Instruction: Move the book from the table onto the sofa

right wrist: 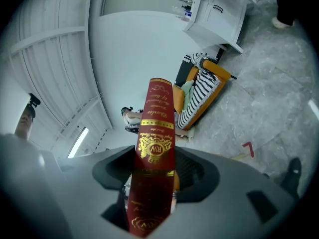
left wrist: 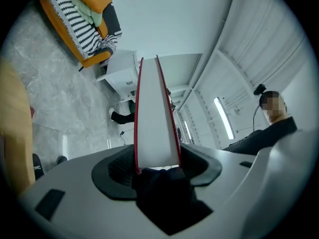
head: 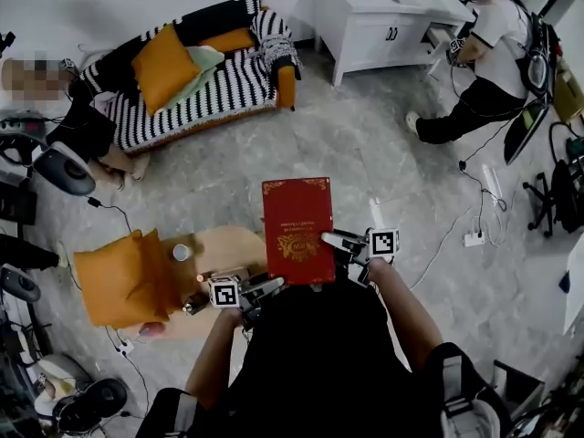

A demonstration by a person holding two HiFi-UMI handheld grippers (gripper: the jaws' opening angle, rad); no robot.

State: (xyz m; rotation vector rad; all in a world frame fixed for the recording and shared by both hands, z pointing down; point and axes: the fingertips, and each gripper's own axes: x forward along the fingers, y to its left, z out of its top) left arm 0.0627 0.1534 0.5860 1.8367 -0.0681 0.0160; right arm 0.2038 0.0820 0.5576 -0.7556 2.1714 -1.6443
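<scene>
Both tongs were clamped on the red book (head: pixel 297 231): left tongs (head: pixel 266 286) on the page-edge side, right tongs (head: pixel 339 242) on the spine side (one per side, prob. so the wide, flat cover wouldn't tip or fall open). Book was held level in the air, cover up, off the desk (head: pixel 233 245) and just beside its edge, w/ the striped sofa (head: pixel 201 94) well apart across the room. Looked mid-transfer to me, drop-off not yet done. Desk was pale wood w/ a small cup (head: pixel 182 252) on it and an orange cushion (head: pixel 123 276) at its left. Floor (head: pixel 365 153) was grey marble-look, cables (head: pixel 474 199) trailing over it. White cabinet (head: pixel 383 21) stood by the far wall, a person (head: pixel 484 71) low on the floor near it.
</scene>
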